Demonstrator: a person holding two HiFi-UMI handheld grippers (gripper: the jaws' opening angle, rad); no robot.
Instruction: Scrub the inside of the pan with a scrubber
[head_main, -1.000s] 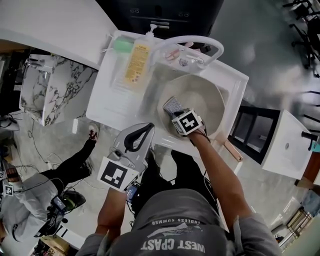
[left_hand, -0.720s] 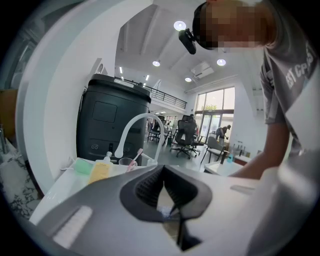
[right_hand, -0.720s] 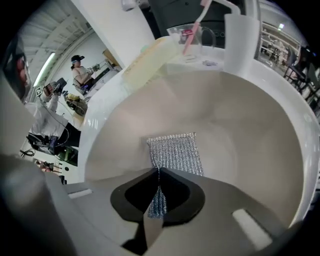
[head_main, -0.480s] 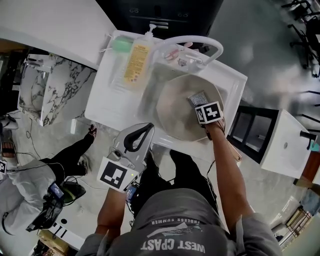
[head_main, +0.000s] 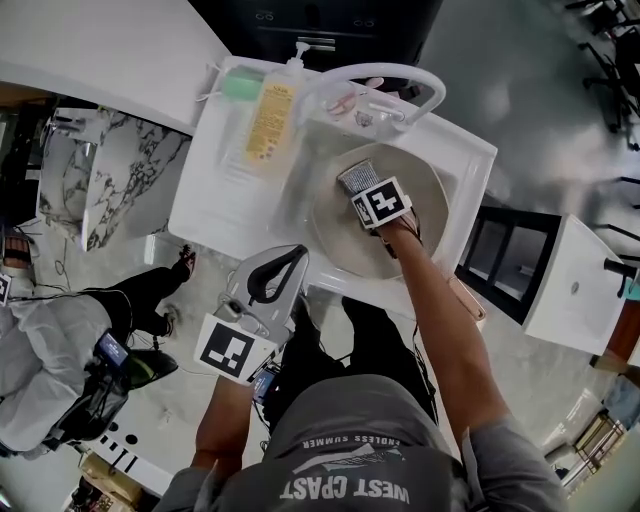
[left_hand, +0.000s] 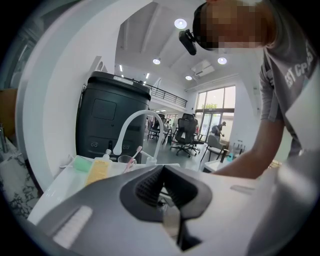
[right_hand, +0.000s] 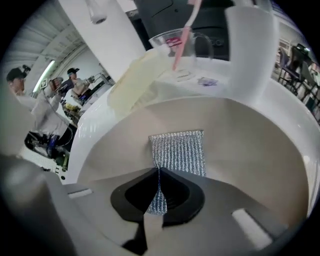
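A beige pan sits in the white sink, its handle pointing toward me. My right gripper is inside the pan at its far side, jaws closing and pinched on a silver mesh scrubber. In the right gripper view the scrubber lies flat against the pan wall, its lower corner caught between the pads of my right gripper. My left gripper hovers at the sink's near edge, outside the pan, shut and holding nothing.
A yellow soap bottle and a green sponge lie on the sink's left ledge. A curved white faucet arches over the pan's far rim, with a cup holding a toothbrush behind it. A person stands at lower left.
The right gripper swept the scrubber from the pan's middle to its right side, then back left to the far side. The left gripper stayed put.
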